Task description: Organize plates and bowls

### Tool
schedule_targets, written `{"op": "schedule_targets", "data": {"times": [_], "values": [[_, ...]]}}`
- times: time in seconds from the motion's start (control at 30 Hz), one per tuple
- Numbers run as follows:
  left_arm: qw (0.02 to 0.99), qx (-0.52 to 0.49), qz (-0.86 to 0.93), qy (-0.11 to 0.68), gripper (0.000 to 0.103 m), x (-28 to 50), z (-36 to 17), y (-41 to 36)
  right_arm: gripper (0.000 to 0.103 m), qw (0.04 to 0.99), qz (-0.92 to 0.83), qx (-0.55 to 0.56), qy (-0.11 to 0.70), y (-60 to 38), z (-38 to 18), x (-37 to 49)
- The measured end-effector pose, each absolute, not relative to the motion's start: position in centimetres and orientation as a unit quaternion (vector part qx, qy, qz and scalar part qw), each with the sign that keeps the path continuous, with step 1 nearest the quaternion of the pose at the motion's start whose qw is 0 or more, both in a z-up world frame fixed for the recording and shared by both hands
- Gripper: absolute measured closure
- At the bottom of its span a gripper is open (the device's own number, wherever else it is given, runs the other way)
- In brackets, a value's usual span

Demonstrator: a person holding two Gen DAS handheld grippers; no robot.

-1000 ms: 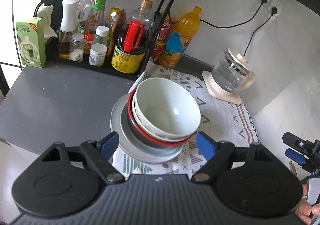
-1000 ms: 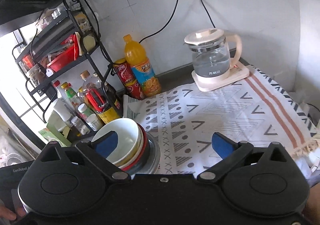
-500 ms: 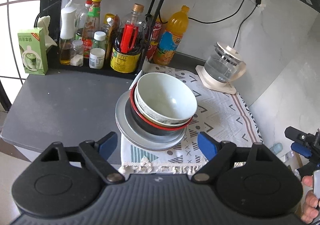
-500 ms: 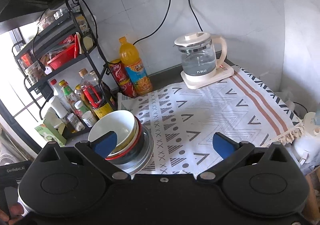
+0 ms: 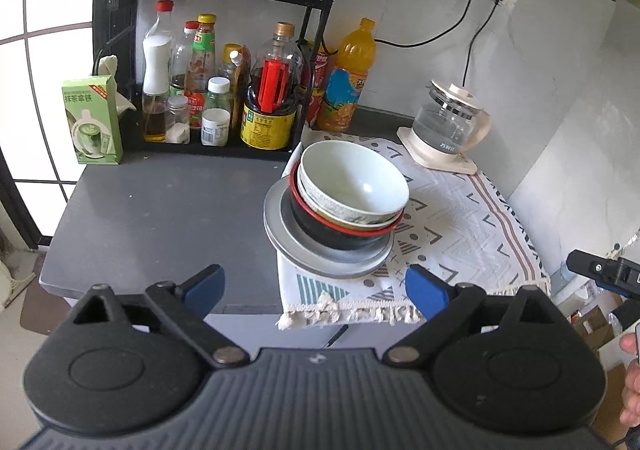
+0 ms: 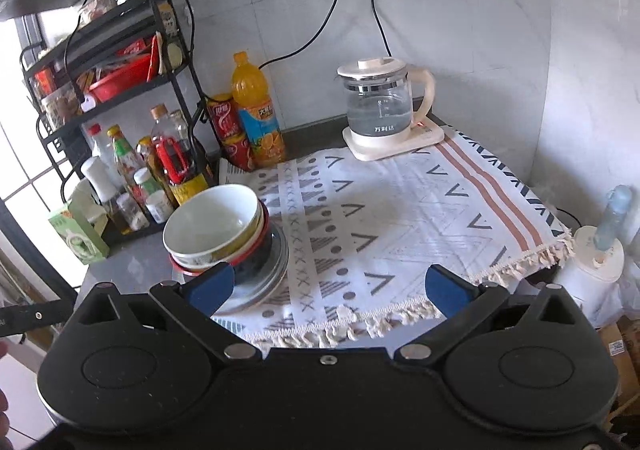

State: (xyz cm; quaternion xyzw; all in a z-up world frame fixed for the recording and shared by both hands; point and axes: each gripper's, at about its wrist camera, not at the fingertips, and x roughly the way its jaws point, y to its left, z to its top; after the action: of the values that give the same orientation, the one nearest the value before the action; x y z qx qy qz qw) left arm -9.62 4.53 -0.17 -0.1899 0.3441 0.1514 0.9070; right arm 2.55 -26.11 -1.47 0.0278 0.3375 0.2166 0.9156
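Landmark: the round grey metal plate (image 5: 296, 246) at the left edge of the white patterned cloth (image 5: 460, 217), where the cloth meets the bare grey desk (image 5: 160, 209).

On that plate sits a nest of bowls: a black bowl with a red rim (image 5: 340, 236) at the bottom, a cream bowl with a printed band (image 5: 340, 205) inside it, and a plain white ceramic bowl (image 5: 352, 177) on top. The top bowl tilts slightly toward the rack side. The whole stack looks settled; nothing else of the dishes lies loose on the cloth.

Left claw (image 5: 315, 284): in front of the plate, off the desk edge, jaws opening and already wide, nothing between them, pads clear of the plate rim.

Right claw (image 6: 328, 286): in front and to the right of the plate, jaws wide, empty. Its left blue pad overlaps the stack in view only; I cannot confirm contact.

Behind the plate: black wire rack of sauce bottles (image 5: 208, 89), orange drink bottle (image 5: 348, 77). Far right of the plate: glass kettle on a cream base (image 5: 448, 121).

Judgement: the stacking step reads as finished, both claws released. Task near its end, or done. If another move follows, it calls for checking the tilt of the top bowl and, if needed, nudging the stack further onto the desk, away from the front edge.
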Motion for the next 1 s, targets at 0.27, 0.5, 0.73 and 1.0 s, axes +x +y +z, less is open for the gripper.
{"op": "schedule_targets", "data": {"times": [0.27,0.5,0.73,1.0], "values": [[0.912,-0.176,0.15,0.339,0.002,-12.2,0.0,4.0,0.0,0.915,0.222,-0.003,0.337,-24.8,-1.1,0.0],[0.911,-0.177,0.153,0.338,0.002,-13.4,-0.1,4.2,0.0,0.911,0.231,-0.016,0.342,-23.7,-1.3,-1.5],[0.911,-0.178,0.155,0.338,0.002,-13.5,-0.2,4.4,0.0,0.909,0.231,-0.023,0.345,-23.3,-1.5,-2.1],[0.911,-0.178,0.157,0.338,0.002,-13.1,-0.1,4.8,0.0,0.91,0.232,-0.027,0.341,-23.2,-1.3,-2.1]]}}
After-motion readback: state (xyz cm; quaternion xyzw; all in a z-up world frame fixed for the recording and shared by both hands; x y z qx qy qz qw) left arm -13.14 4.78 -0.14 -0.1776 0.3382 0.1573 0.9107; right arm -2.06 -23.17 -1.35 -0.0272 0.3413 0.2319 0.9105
